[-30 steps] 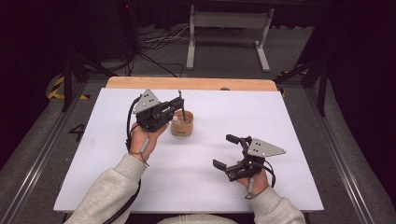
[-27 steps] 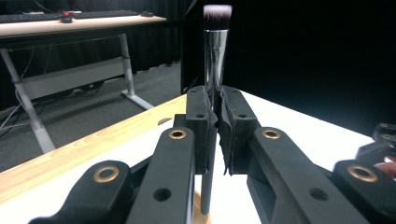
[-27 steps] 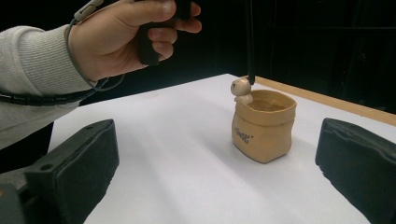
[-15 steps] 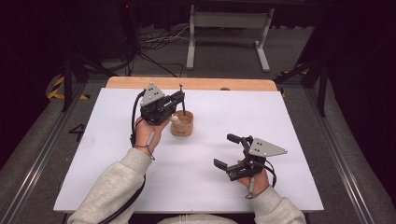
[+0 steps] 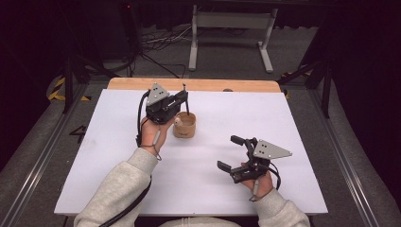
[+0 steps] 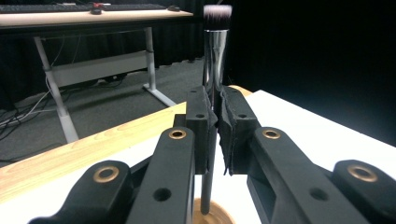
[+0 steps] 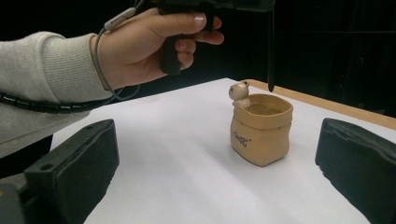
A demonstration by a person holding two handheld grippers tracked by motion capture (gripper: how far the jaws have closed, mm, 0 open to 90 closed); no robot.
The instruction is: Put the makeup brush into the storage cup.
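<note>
1. Left hand-held gripper (image 5: 182, 99). We find it raised over the far left part of the white bench (image 5: 118, 179), its jaws clamped tight on the thin dark handle of a makeup brush (image 6: 212, 70). In the left gripper view the pads (image 6: 201, 116) pinch the handle just below the shiny metal ferrule.

2. Makeup brush. We record its long axis as upright: bristle tuft at the top, bare handle end pointing down. In the right gripper view the handle end (image 7: 271, 56) hangs just above the far rim of the pot, apart from it.

3. Pot (image 5: 184, 125). A small tan sack-shaped holder with a little bear figure (image 7: 239, 93) on its rim, standing upright on the bench directly beneath the brush. We judge the coming move to turn on this one relation: the pot's mouth lies straight down from the held brush, so a plain descent along the brush's own axis should seat it.

4. Right hand-held gripper (image 5: 231, 153). It rests low near the bench's right front, jaws spread wide with nothing between them, pointing toward the pot. The left hand is the nearer by far; the right is well apart.

5. Hard to make out. The bristle tuft is blurred and cut off at the top edge of the left gripper view; the pot's inside depth is not visible; the small print on the pot's front is unreadable.
</note>
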